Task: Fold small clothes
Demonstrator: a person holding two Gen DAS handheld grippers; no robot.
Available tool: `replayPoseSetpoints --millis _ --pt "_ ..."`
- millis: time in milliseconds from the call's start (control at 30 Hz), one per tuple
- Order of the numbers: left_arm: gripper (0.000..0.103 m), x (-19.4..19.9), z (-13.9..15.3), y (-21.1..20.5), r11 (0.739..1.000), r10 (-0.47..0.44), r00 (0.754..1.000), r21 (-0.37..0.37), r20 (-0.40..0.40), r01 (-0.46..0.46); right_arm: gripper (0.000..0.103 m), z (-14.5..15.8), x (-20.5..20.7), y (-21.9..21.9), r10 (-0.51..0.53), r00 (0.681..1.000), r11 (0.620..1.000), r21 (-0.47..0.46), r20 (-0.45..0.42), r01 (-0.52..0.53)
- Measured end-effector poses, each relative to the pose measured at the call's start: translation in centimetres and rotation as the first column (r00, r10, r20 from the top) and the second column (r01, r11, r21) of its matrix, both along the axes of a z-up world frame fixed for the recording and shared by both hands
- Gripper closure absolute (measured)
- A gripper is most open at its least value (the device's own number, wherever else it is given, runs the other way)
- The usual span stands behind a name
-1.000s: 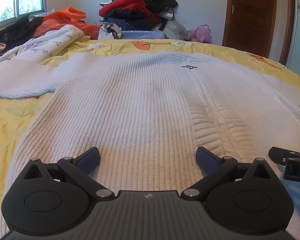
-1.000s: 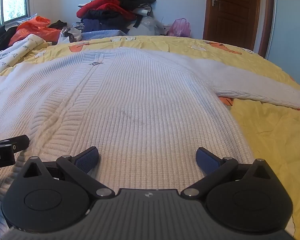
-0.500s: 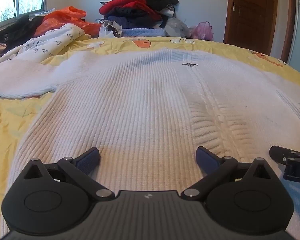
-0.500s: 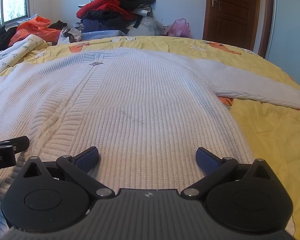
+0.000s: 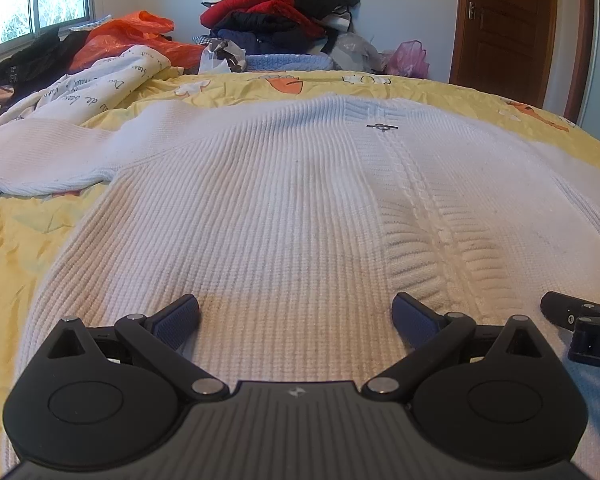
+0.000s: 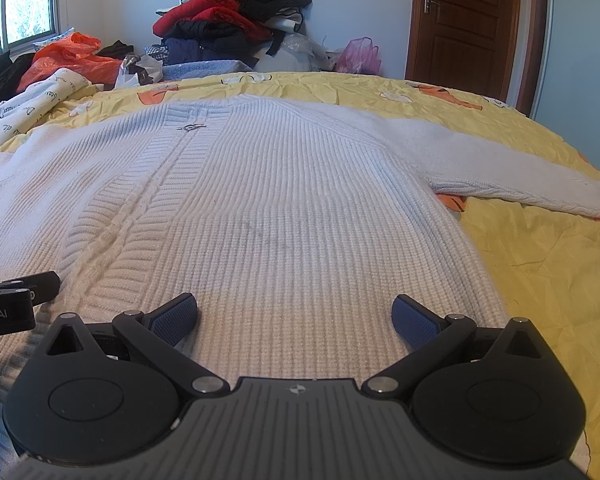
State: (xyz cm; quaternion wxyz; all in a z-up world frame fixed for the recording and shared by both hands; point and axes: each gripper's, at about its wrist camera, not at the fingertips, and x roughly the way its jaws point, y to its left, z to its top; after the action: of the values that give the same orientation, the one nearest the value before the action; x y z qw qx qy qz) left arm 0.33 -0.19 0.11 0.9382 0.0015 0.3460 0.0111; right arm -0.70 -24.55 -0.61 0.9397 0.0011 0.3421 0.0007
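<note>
The white knitted sweater (image 5: 284,216) lies flat on the yellow bed (image 6: 540,264), and the left gripper (image 5: 296,314) and right gripper (image 6: 294,312) hover over its near hem, jaws spread wide.

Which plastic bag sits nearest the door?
The pink bag, on the clothes pile's door side; the orange bag lies by the window.

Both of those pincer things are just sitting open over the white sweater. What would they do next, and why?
Probably close both on the hem. The white ribbed knit sweater lies flat and unfolded on the yellow bedsheet, sleeves spread. The left tool and right tool sit open at its near edge, holding nothing, so gripping there seems the likely start of a fold.
</note>
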Motion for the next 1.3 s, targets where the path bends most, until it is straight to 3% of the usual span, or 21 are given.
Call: replayPoseSetpoints --millis 1300 --pt "0.0 0.32 0.08 -0.23 1.0 0.002 1.0 0.002 -0.006 -0.002 0.0 -0.08 0.07 0.13 0.001 1.0 1.0 -0.001 0.0 -0.001"
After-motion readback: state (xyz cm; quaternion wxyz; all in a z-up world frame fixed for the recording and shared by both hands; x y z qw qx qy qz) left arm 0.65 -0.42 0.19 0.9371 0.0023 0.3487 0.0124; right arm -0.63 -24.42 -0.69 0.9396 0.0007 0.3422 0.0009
